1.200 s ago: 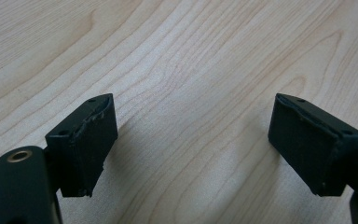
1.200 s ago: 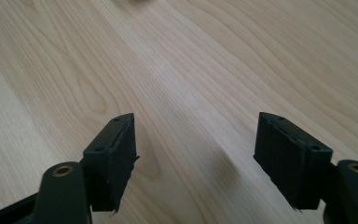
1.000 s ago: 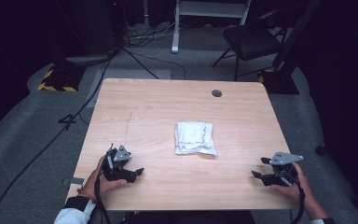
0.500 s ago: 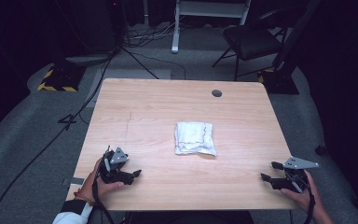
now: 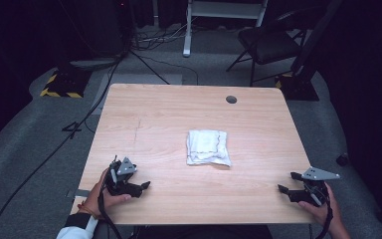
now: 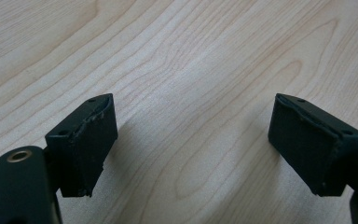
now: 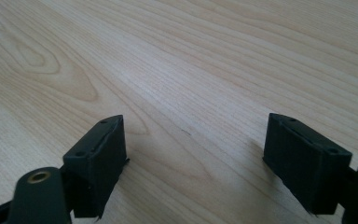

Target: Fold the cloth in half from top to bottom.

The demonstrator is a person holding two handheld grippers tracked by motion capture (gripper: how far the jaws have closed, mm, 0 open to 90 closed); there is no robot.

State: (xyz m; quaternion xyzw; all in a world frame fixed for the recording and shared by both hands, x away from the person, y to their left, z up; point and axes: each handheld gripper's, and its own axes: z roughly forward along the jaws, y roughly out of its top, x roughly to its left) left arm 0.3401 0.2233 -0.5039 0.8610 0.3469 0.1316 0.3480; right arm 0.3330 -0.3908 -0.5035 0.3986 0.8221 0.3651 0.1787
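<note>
A folded white cloth [image 5: 208,147] lies flat in the middle of the wooden table [image 5: 179,114]. My left gripper [image 5: 142,188] rests near the front left edge in a hand, its jaws pointing right toward the cloth and well short of it. In the left gripper view the left gripper [image 6: 192,105] is open over bare wood. My right gripper [image 5: 288,182] sits at the front right corner, jaws pointing left. Up close the right gripper [image 7: 195,122] is open with nothing between its pads; its jaws have just been opening wider.
A round cable hole [image 5: 231,99] sits near the table's far right edge. Beyond the table stand a dark chair [image 5: 268,42] and a white frame [image 5: 224,10], and cables [image 5: 144,59] run over the grey floor. A yellow-striped base [image 5: 59,85] lies at far left.
My right hand has shifted right and toward the table's near edge with its gripper, and its jaws stand a bit wider. The left gripper and the cloth have not moved.
</note>
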